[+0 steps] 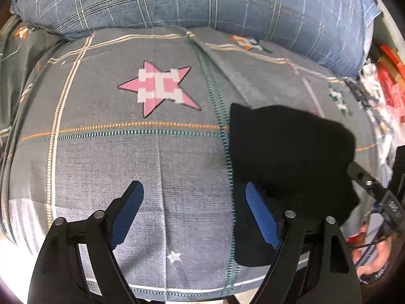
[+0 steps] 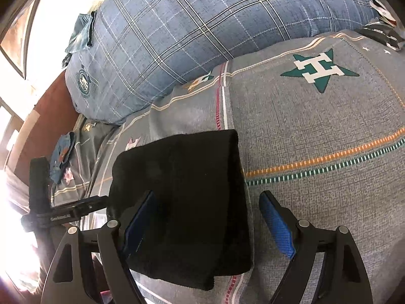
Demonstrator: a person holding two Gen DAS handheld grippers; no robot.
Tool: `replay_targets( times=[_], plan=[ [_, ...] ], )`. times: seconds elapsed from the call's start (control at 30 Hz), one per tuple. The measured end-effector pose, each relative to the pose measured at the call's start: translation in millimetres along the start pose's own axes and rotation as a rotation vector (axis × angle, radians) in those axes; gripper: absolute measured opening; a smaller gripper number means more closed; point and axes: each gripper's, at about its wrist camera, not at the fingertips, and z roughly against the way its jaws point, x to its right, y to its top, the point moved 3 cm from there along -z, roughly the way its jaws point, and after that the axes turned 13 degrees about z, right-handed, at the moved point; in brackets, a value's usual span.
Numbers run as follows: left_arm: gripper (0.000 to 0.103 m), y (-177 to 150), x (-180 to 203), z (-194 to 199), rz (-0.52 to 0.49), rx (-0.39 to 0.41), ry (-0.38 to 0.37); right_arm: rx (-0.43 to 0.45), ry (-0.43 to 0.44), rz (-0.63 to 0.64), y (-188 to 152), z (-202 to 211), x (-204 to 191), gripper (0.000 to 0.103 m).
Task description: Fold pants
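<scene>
The black pants (image 1: 288,162) lie folded into a compact rectangle on the grey star-print bed cover (image 1: 157,167). In the left wrist view my left gripper (image 1: 193,195) is open and empty, with its right finger beside the pants' left edge. In the right wrist view the folded pants (image 2: 187,200) lie flat, and my right gripper (image 2: 208,202) is open above their right edge, its left finger (image 2: 141,223) over the fabric. The other gripper (image 2: 65,212) shows at the left of that view, and the right gripper's body (image 1: 372,190) at the right of the left wrist view.
A large blue plaid pillow (image 1: 202,2) lies along the far side of the bed, also in the right wrist view (image 2: 202,30). Red and white clutter (image 1: 384,81) sits off the bed's right edge. A small blue cloth (image 2: 62,159) lies at the left.
</scene>
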Motion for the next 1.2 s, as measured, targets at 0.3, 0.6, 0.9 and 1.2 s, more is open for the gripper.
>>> replay_targets(
  times=[0.3,0.6,0.9,1.2],
  plan=[
    [0.084,2.8,10.1,-16.2,0.002,-0.061,-0.107,0.012,0.003,-0.024,0.7,0.6,7.8,0.086],
    [0.061,-3.9,30.7,-29.9,0.087,-0.178,-0.336,0.029,-0.046,0.139,-2.2,-2.2,-24.2,0.041],
    [0.043,2.8,0.8,21.4,0.102,-0.095,-0.425,0.077,-0.058,0.232,9.2,33.0,-79.8,0.037],
    [0.045,9.8,-64.9,57.5,0.150,0.040,-0.365,0.060,0.157,0.193,8.6,11.7,-134.1,0.040]
  ],
)
